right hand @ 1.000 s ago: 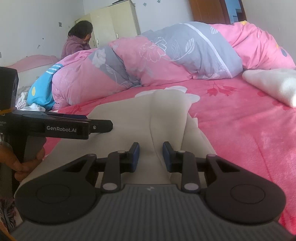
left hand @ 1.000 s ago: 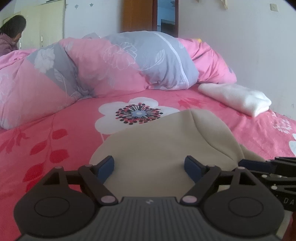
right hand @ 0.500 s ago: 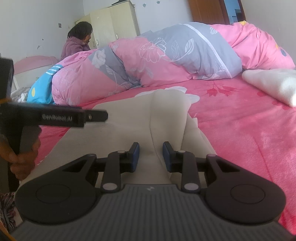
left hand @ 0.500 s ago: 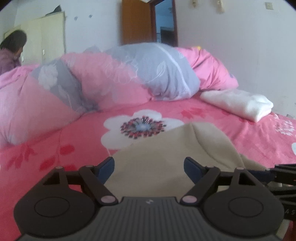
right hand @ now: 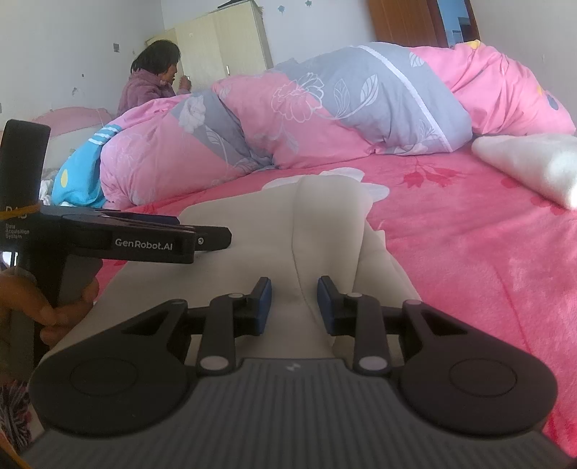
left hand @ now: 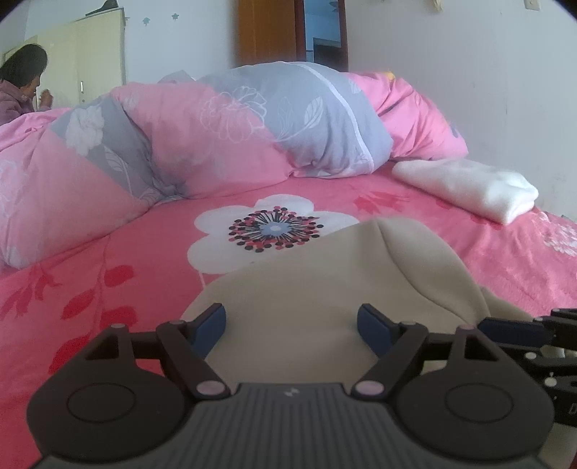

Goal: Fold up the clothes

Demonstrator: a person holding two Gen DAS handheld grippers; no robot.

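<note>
Centrally, beige soft fleece garment [left hand: 324,288] lies flat on pink floral bed sheet [left hand: 108,288], lengthwise ridge down middle. Left hand-held gripper [left hand: 291,329] wide open above it; right hand-held gripper [right hand: 294,302] pinches ridge.

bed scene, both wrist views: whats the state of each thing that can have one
beige garment: lying on the bed, part folded, a ridge down it
white garment: folded, lying apart
duvet: bunched in a roll
door: open
left gripper: open over the beige garment
right gripper: jaws narrow, straddling the ridge; grip unclear
</note>
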